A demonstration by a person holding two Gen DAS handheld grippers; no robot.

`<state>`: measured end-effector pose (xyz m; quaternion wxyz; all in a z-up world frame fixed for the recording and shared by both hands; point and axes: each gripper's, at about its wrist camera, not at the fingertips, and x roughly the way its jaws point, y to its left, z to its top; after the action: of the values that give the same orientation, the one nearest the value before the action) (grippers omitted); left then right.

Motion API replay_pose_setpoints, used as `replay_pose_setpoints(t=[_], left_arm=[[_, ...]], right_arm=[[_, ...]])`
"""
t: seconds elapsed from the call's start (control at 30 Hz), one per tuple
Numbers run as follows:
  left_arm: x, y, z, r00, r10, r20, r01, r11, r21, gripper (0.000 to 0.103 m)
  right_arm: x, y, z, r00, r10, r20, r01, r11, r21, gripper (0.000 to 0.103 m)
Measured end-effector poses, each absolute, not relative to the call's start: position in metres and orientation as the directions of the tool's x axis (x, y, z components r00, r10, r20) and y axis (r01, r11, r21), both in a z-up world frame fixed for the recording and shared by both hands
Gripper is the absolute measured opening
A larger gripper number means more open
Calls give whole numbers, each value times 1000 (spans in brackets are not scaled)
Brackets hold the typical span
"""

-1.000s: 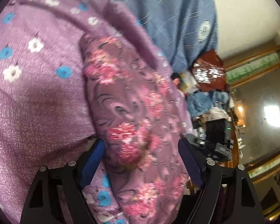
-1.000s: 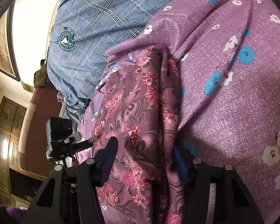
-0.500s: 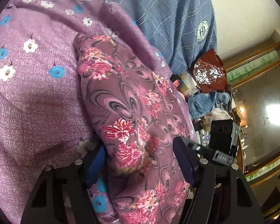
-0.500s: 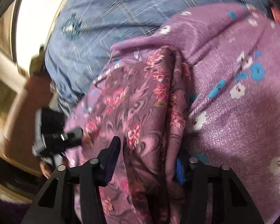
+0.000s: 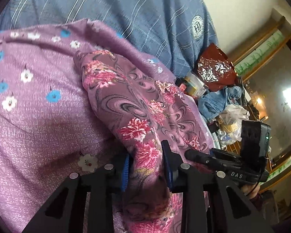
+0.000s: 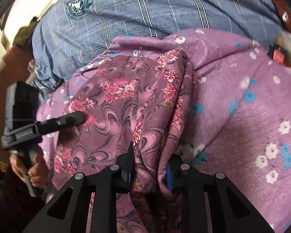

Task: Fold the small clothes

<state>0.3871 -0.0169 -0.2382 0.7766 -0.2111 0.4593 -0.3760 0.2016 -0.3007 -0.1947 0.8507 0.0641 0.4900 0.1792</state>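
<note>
While bunched, floral garment (image 5: 133, 116) | left tongs (image 5: 146, 165) clamped | right tongs (image 6: 150, 167) clamped

Soft matt floral garment (image 5: 137, 116) of thin woven cloth at frame centre, fuzzy napped purple flowered blanket (image 5: 35, 116) at left, matt black plastic left claw (image 5: 145, 167) with ribbed blue pads, crinkled glossy red foil bag (image 5: 213, 68) upper right
</note>
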Motion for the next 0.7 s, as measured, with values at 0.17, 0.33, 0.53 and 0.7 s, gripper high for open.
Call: replay_pose_setpoints(t=[0.17, 0.33, 0.53, 0.7], left_arm=[[369, -6, -219, 310, -792, -526, 418, 610, -673, 26], [337, 25, -181, 390, -781, -489, 445, 624, -642, 26], [287, 74, -150, 484, -718, -501, 429, 693, -579, 26], [235, 114, -153, 522, -678, -517, 372, 727, -578, 26]], right_arm=[[185, -285, -171, 503, 310, -807, -250, 946, 207, 25], [164, -267, -141, 552, 367, -749, -293, 926, 238, 25], [137, -238, -132, 543, 440, -715, -340, 894, 292, 24], [123, -207, -138, 509, 459, -728, -371, 880, 296, 24]])
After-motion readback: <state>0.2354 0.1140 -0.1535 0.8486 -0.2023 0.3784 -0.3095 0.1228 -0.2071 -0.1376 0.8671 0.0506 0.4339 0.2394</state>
